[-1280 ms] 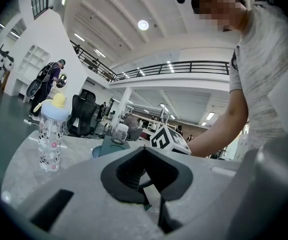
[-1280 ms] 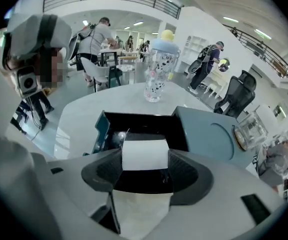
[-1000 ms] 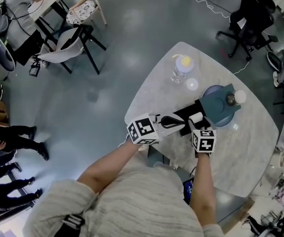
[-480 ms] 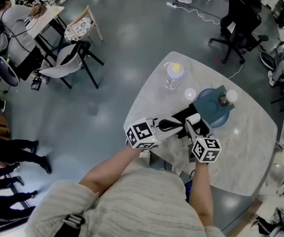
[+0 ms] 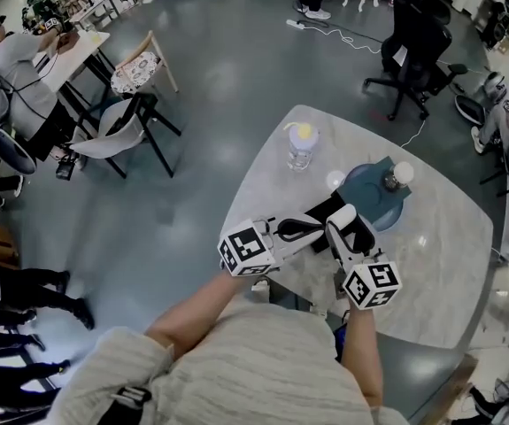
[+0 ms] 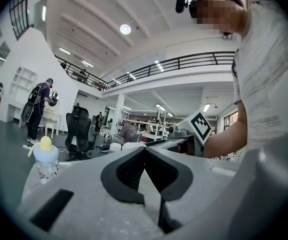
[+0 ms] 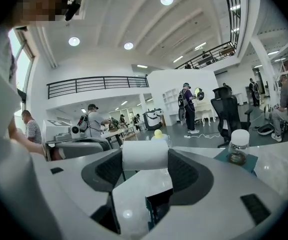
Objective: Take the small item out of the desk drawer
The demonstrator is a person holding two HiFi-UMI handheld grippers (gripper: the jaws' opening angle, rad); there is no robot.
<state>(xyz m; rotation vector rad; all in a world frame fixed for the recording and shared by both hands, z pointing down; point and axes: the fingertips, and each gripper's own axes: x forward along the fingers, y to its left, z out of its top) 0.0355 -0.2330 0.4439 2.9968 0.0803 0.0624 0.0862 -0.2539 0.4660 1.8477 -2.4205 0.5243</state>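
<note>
1. Tabletop (image 5: 440, 264), pale, rounded: carrying the items below.
2. Mat (image 5: 367, 204), teal, round: lying toward the far side.
3. Right tool (image 7: 145, 156): I am holding it over the tabletop near the mat, its jaws pressing on the two ends of a white roll (image 7: 144, 153).
4. Left tool (image 6: 145, 151): I am keeping it just beside the right one, jaw tips meeting, gripping nothing.
5. Bottle (image 5: 301, 144), clear, yellow top: standing upright left of the mat.
6. Jar (image 5: 398, 178), white lid: standing on the mat.
7. Roll: sitting crosswise between the right jaws, above the tabletop.
</note>
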